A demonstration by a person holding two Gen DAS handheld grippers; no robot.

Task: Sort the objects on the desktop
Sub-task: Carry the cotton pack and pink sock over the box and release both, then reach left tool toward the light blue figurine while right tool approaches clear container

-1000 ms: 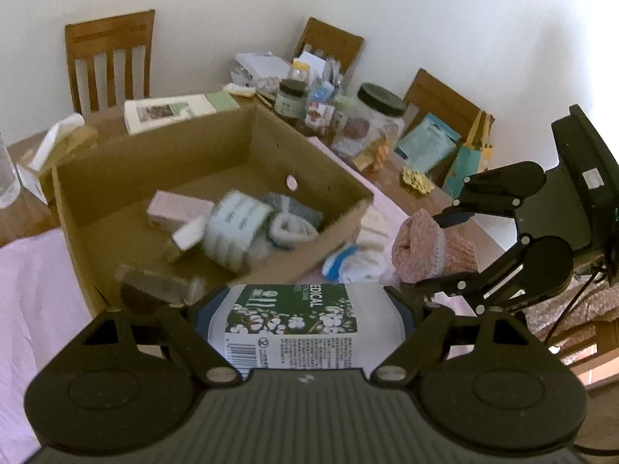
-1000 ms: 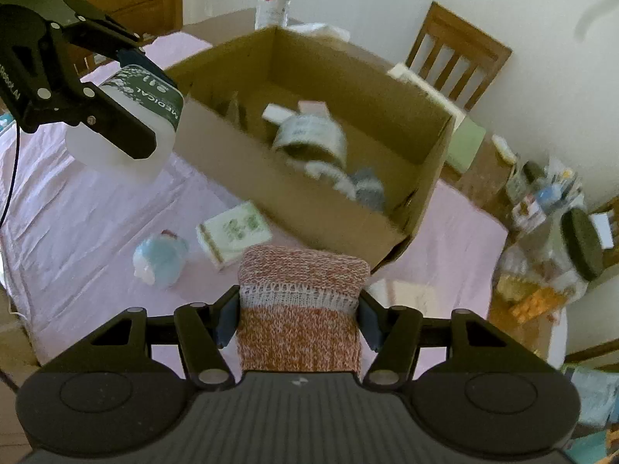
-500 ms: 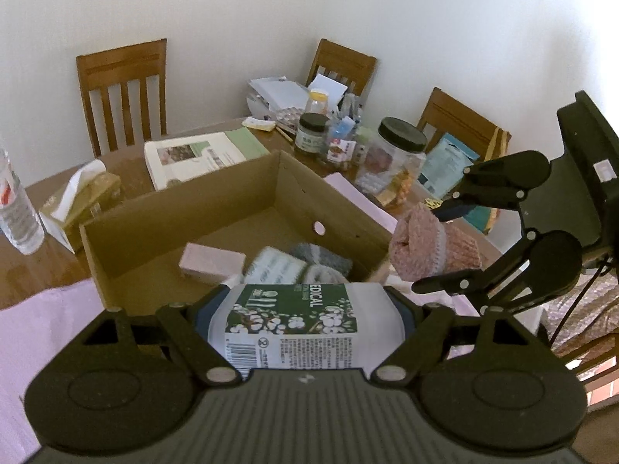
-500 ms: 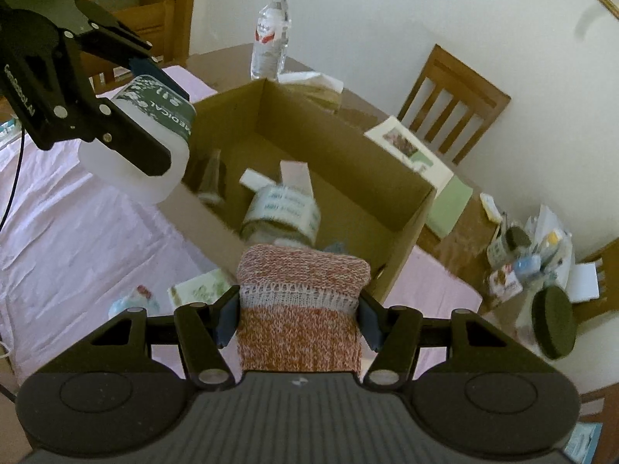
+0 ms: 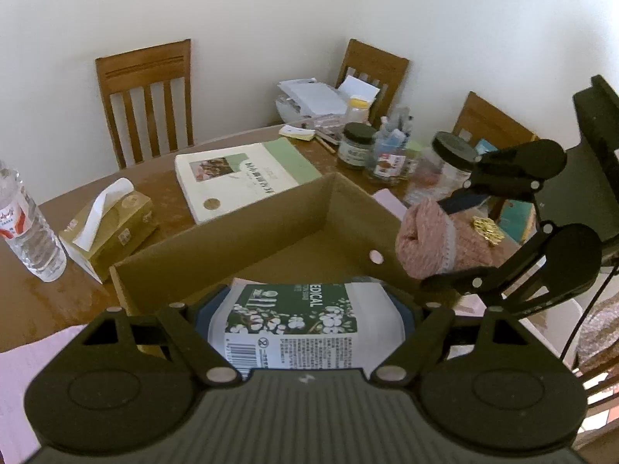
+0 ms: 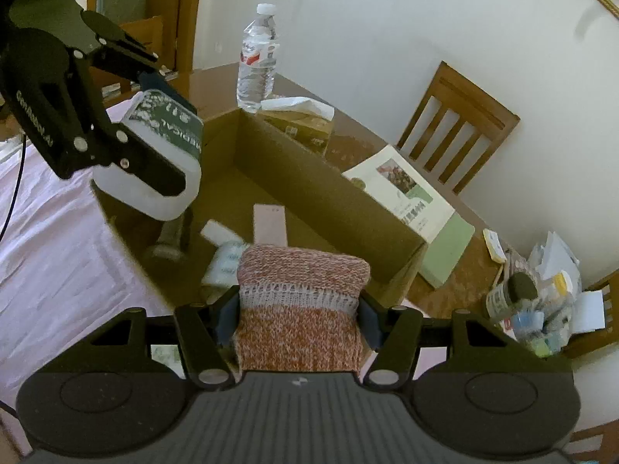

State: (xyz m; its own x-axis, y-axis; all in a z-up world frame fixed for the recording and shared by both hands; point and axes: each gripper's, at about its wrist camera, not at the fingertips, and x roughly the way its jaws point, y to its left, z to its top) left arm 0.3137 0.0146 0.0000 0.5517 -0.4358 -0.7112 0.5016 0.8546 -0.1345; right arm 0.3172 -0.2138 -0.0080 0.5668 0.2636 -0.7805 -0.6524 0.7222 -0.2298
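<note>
My left gripper (image 5: 305, 301) is shut on a white container (image 5: 301, 324) with a green flowered label; in the right wrist view this gripper (image 6: 154, 147) holds it over the near left corner of the open cardboard box (image 6: 329, 193). The right gripper (image 6: 301, 301) holds a pink knitted sock (image 6: 301, 270) above the box's near edge. Its jaws are opening, with the sock still between the pads and touched on both sides. Inside the box lie a pink packet (image 6: 269, 222), a white roll (image 6: 228, 259) and a dark item (image 6: 170, 239).
Behind the box (image 5: 232, 239) on the wooden table stand a water bottle (image 5: 27, 224), a tissue box (image 5: 112, 224) and a book (image 5: 240, 178). Jars and papers (image 5: 387, 150) crowd the far right. Wooden chairs line the wall. A pink cloth (image 6: 50, 239) covers the near table.
Both grippers have moved forward and a little up with their loads, from the box's near side to over its opening. The box's contents have slid under the grippers in both views.
</note>
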